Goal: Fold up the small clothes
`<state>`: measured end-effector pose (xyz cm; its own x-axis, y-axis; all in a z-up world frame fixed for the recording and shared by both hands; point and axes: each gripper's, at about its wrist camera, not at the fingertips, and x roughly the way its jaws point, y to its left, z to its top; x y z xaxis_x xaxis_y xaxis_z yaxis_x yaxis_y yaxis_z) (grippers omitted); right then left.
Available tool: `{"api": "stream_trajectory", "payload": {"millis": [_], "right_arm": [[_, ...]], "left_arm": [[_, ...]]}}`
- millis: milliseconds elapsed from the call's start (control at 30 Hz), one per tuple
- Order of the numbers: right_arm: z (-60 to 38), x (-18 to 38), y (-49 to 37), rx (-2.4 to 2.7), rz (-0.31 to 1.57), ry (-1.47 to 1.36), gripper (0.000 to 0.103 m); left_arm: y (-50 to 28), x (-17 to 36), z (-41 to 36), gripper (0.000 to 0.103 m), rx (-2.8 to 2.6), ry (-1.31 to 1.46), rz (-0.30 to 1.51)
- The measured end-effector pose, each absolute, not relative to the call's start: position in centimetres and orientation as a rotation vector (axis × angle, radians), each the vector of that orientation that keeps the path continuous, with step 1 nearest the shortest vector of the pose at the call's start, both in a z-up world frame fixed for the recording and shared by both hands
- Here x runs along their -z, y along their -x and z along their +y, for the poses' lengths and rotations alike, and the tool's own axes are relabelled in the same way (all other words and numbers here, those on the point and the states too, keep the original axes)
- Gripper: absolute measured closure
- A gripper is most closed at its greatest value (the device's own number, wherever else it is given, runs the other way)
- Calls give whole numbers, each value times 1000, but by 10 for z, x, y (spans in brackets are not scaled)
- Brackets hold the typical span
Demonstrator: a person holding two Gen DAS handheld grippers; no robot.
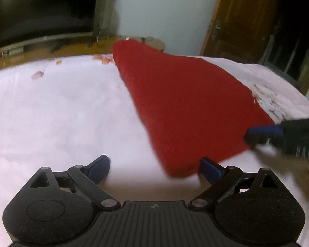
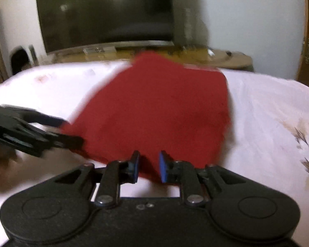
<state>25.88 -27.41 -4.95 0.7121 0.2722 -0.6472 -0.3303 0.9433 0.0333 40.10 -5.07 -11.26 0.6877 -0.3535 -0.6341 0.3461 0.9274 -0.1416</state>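
Note:
A red cloth [image 1: 187, 107] lies spread on a white bedsheet [image 1: 57, 113], reaching from the far edge toward me. My left gripper [image 1: 154, 167] is open, its right finger at the cloth's near corner, nothing between the jaws. It also shows at the left of the right wrist view [image 2: 70, 131]. My right gripper [image 2: 148, 167] has its jaws partly open with the near edge of the red cloth [image 2: 154, 111] between the blue pads. In the left wrist view the right gripper [image 1: 255, 133] sits at the cloth's right edge.
A dark TV screen [image 2: 105, 12] stands on a wooden stand [image 2: 146, 54] beyond the bed. A wooden door [image 1: 239, 20] is at the right. The sheet has a flower print [image 2: 307, 140] at the right side.

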Motion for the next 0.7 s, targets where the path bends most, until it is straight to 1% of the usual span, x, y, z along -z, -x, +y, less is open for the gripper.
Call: {"api": "stream_trajectory", "payload": {"millis": [67, 133, 300, 367, 433, 500, 600, 633, 700], "right_arm": [[-294, 49, -259, -313, 708, 17, 88], [-308, 45, -258, -300, 717, -7, 89], [-340, 19, -260, -277, 627, -181, 71], [-351, 15, -274, -254, 610, -254, 57], [-363, 15, -289, -245, 594, -333, 46], [-366, 16, -307, -235, 594, -359, 46], [-369, 21, -330, -253, 597, -366, 47], [-369, 25, -338, -254, 605, -367, 47], [-374, 36, -355, -245, 642, -399, 47]], "left_arm": [[-393, 112, -44, 8, 381, -60, 708], [-391, 104, -35, 8, 368, -48, 707], [-409, 73, -27, 8, 407, 90, 622], [-429, 68, -32, 8, 421, 158, 622], [-446, 61, -36, 8, 410, 197, 616], [-458, 56, -37, 8, 407, 236, 592], [-485, 60, -48, 8, 407, 266, 645], [-494, 67, -52, 8, 405, 261, 683], [-518, 92, -58, 8, 381, 248, 834]]}}
